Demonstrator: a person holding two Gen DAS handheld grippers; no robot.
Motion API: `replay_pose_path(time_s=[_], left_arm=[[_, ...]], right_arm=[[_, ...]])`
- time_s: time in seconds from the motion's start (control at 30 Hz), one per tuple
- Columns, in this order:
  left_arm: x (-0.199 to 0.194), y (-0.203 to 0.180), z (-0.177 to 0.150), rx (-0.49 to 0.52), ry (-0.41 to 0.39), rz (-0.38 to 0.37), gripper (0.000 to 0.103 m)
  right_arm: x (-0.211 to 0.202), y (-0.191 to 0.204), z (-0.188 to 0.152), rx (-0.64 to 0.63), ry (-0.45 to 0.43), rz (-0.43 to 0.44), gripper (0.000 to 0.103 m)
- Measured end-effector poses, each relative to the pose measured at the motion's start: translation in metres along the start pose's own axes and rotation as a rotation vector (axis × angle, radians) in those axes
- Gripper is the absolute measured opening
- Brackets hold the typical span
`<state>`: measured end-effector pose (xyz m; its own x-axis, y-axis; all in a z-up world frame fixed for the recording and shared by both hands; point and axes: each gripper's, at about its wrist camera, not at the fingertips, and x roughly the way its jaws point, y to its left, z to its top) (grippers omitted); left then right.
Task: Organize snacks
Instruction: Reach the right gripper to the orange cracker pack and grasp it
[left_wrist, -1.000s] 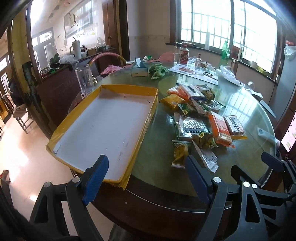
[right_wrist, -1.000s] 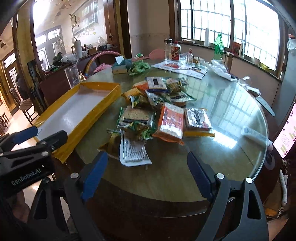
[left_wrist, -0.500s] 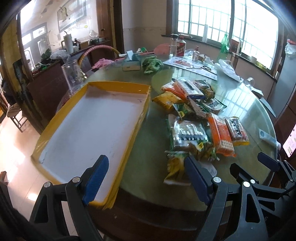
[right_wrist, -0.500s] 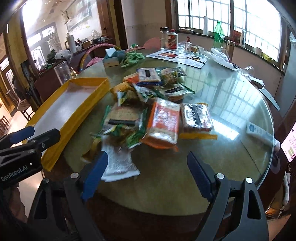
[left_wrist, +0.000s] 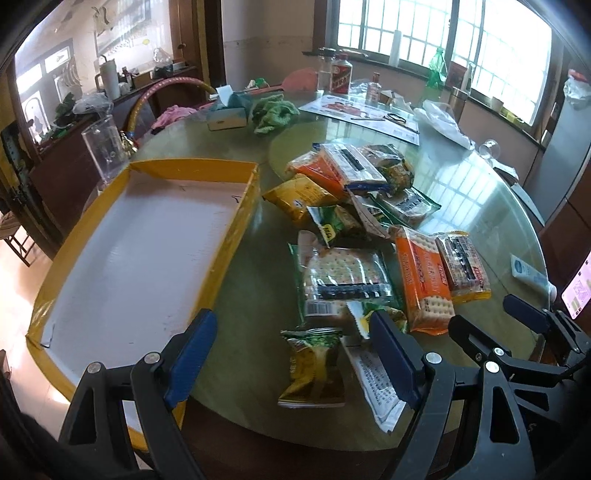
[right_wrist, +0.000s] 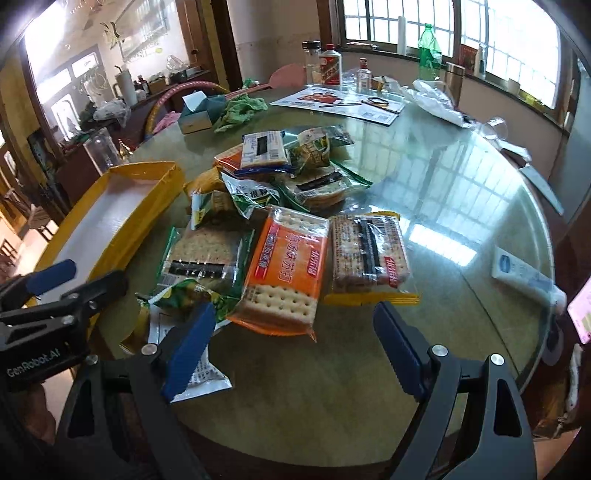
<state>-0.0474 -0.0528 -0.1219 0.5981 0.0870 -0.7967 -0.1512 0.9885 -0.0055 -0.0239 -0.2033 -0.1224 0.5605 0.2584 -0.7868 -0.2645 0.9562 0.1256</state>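
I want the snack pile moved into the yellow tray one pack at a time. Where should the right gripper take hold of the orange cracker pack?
Probably by its near short end. The orange cracker pack lies flat with that end overhanging toward the open right gripper, atop neighbouring wrappers. Come in low from the table's near edge, one jaw above and one beneath. The yellow-trimmed cracker pack crowds its right side.

Messy heap of snack packs (left_wrist: 354, 229) mid-counter, orange cracker pack (right_wrist: 286, 273) lying flat on top; empty yellow-rimmed tray (left_wrist: 147, 251) just left.
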Motion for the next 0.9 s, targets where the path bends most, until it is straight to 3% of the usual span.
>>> replay_pose_path(time_s=[0.37, 0.53, 0.67, 0.9], left_arm=[[-0.002, 0.001, -0.013, 0.044, 0.050, -0.100, 0.083], [-0.002, 0.003, -0.022, 0.045, 0.068, -0.112, 0.075], [-0.009, 0.013, -0.021, 0.023, 0.047, -0.113, 0.075], [-0.010, 0.013, -0.005, 0.041, 0.016, -0.153, 0.075]], right_arm=[[0.005, -0.030, -0.007, 0.065, 0.028, 0.178, 0.082], [0.018, -0.037, 0.004, 0.124, 0.052, 0.186, 0.076], [0.033, -0.030, 0.013, 0.128, 0.076, 0.217, 0.073], [0.059, -0.023, 0.032, 0.165, 0.115, 0.176, 0.066]])
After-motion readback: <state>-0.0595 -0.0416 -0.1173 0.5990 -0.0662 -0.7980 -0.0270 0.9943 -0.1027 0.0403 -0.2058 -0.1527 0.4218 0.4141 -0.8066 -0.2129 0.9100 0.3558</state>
